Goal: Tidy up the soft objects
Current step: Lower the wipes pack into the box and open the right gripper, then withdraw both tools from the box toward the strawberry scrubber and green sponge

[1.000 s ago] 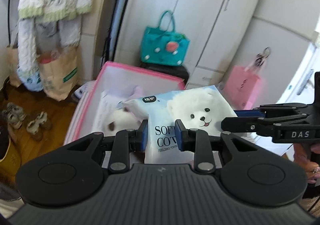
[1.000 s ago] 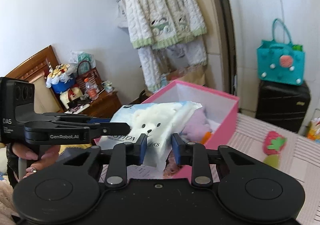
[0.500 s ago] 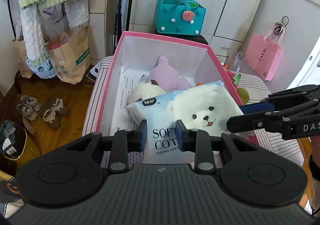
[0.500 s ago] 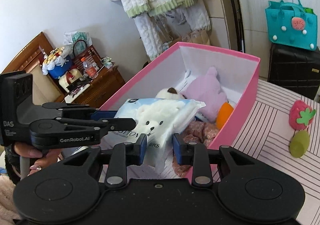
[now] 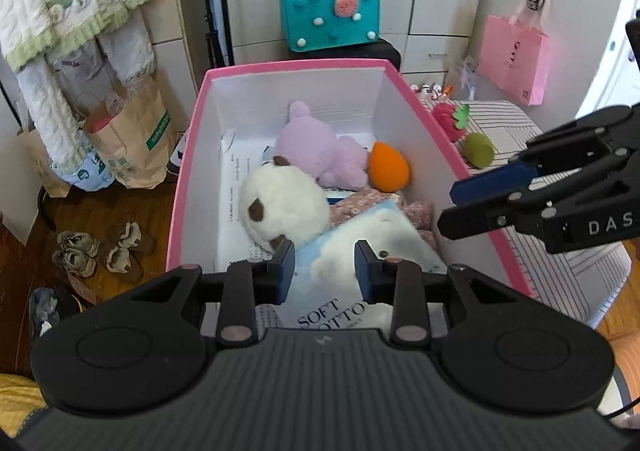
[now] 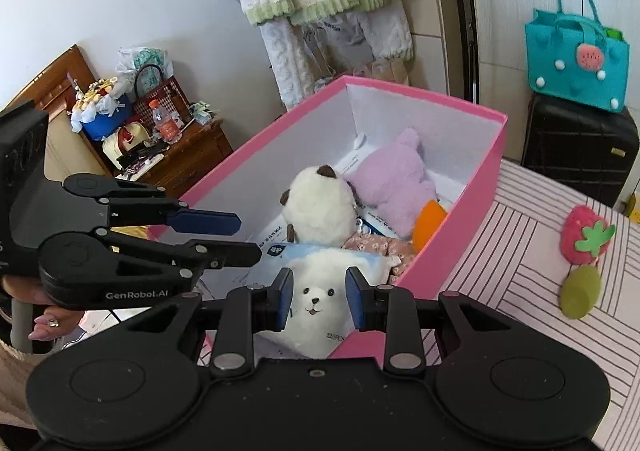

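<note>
Your left gripper (image 5: 325,266), jaws just widening, and right gripper (image 6: 315,298) flank, without pinching, the tissue pack (image 6: 320,291) lying in the pink box (image 6: 460,251) near plush toys (image 6: 320,211).

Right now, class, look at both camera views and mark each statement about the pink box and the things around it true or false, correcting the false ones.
1. The tissue pack lies inside the pink box. True.
2. The strawberry plush is inside the box. False: it lies outside the box, on the striped surface.
3. The white plush lies right beside the purple plush. True.
4. The teal bag hangs from a wall hook. False: it stands on the black suitcase.
</note>
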Motion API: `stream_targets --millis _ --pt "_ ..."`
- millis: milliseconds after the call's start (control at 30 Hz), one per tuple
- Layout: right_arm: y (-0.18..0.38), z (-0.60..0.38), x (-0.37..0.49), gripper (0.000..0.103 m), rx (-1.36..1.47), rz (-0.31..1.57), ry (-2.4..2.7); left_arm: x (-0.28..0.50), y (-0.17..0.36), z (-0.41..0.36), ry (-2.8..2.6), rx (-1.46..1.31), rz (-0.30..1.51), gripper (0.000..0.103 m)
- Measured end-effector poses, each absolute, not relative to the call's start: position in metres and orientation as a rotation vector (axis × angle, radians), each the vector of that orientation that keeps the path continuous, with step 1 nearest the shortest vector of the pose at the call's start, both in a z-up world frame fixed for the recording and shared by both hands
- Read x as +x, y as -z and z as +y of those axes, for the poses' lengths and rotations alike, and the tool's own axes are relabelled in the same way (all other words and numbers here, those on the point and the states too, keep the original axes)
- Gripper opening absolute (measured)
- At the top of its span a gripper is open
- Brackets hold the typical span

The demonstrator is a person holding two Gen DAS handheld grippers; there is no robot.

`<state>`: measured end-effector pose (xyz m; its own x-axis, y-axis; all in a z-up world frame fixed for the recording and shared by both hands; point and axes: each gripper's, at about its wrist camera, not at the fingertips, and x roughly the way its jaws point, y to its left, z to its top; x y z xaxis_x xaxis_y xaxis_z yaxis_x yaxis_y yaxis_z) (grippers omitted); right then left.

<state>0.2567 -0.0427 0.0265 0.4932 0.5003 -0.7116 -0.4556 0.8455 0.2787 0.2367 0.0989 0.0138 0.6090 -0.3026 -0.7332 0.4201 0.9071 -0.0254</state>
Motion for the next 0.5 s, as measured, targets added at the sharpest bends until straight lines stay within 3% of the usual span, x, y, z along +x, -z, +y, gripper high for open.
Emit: stream_targets --millis 133,500 --pt "-0.038 -0.046 0.248 0.035 0.037 0.862 -0.577 0.227 -0.027 0.095 0.454 0.16 0.836 0.038" --pt "-0.078 -0.055 0.195 0.04 -0.055 0.761 -0.577 0.19 -0.057 0.085 0.515 0.16 0.861 0.041"
